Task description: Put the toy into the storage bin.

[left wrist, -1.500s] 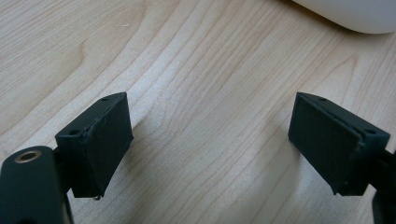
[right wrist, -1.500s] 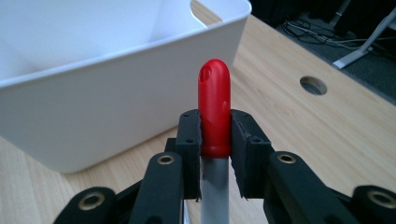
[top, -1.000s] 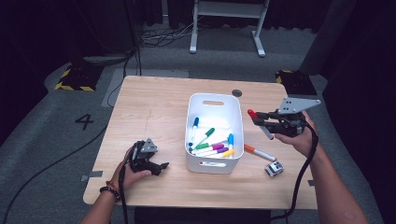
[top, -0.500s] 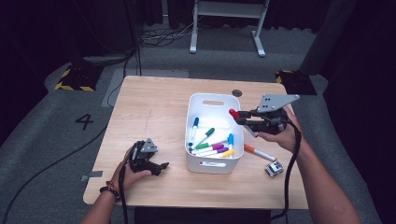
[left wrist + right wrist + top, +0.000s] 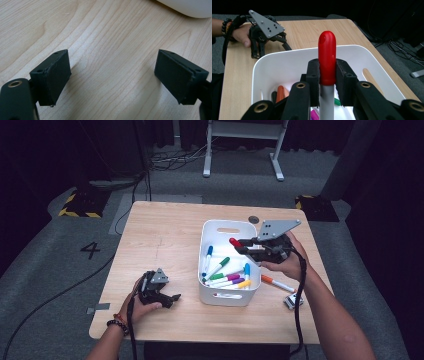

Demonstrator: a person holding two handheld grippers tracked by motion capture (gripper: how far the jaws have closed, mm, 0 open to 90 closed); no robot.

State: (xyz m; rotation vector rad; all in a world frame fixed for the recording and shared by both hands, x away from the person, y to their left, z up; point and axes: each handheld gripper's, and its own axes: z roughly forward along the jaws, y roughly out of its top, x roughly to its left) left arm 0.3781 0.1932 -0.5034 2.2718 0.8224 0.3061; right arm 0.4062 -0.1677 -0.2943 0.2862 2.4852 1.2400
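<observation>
In the lower left of the high view the left gripper (image 5: 170, 299) rests on the wooden table (image 5: 160, 240) in the person's left hand (image 5: 142, 306). Its own view shows its jaws standing wide apart with only bare wood between them, and the curved white edge of the bin at the upper right.

At the centre sits the white plastic bin (image 5: 226, 297). It already holds a spread of markers (image 5: 227, 279) with blue, green, purple and yellow caps.

Right of centre, the right gripper (image 5: 238, 246) is clamped on a red-capped marker (image 5: 234, 241), held over the bin's right side with the red cap pointing left across the opening. In the right gripper view the pads squeeze the marker (image 5: 327, 60) just where cap meets white barrel.

Further right, an orange-capped marker (image 5: 276, 283) lies on the table beside the bin, with a small silver object (image 5: 293, 301) just below it.

The step in hand looks like dropping the red marker into the bin. Next the jaws should open over the bin, then go for the orange one.
</observation>
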